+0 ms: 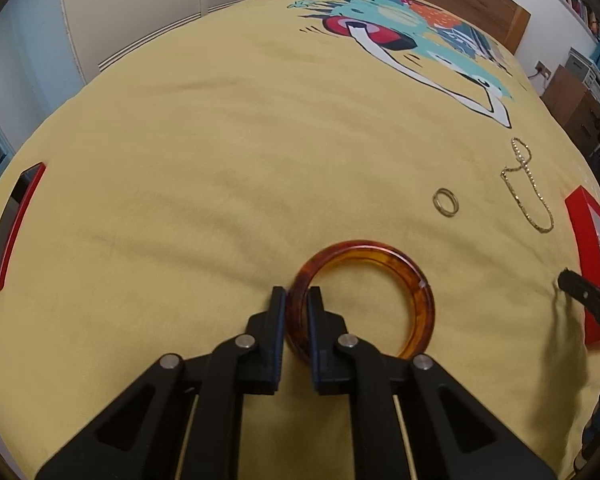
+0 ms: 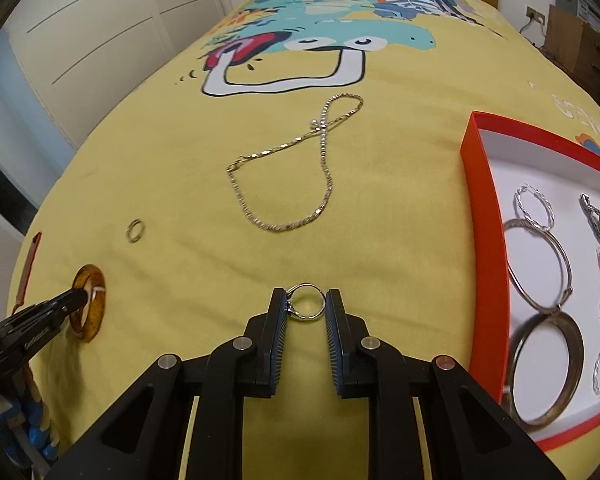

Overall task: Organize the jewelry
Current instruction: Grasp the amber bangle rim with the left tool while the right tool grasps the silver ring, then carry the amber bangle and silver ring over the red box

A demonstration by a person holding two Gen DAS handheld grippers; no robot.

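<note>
Left hand-held gripper clamped on amber bangle, right hand-held gripper on silver ring.

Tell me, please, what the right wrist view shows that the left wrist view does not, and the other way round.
Only the right wrist view shows the silver ring between the right gripper's pads and the bangles in the red box. Only the left wrist view shows the left gripper close up, clamped on the amber bangle's rim. Both show the bangle, gold chain, small gold ring and yellow bedspread.
</note>
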